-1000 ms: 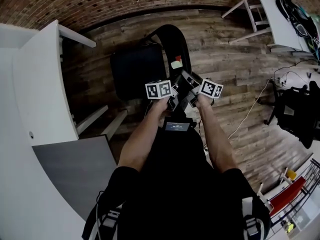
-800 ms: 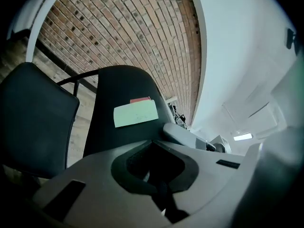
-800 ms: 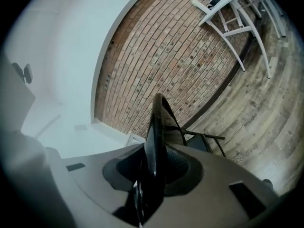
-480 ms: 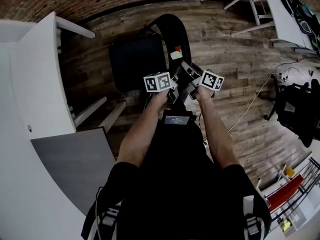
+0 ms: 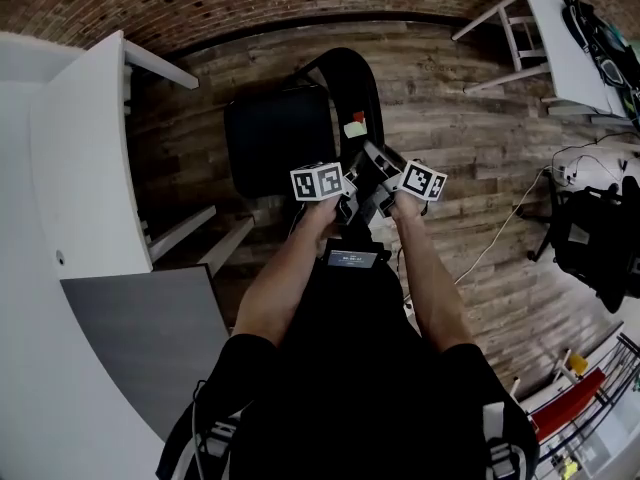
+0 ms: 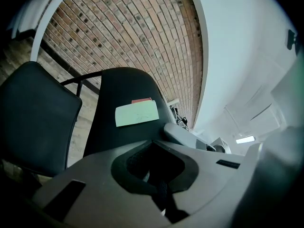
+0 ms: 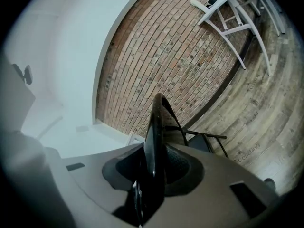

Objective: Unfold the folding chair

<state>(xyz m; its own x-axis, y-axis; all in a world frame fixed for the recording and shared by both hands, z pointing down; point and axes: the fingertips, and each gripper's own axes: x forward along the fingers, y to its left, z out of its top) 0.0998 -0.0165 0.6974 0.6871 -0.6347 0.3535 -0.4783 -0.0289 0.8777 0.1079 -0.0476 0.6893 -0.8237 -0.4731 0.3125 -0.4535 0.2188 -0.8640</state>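
Nothing has shifted since a second ago, both hands same spot. 1 black folding chair upper centre of head view, seat down, 2 labels on its back: green note, red note. Left gripper jaws closed, empty. Right gripper clamped on chair's back edge

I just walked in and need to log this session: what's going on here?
A person stands over a black folding chair with a gripper in each hand. The right gripper is clamped on the edge of the backrest. The left gripper is shut on nothing, close beside it. The seat already looks swung down, so the chair seems open or nearly so.
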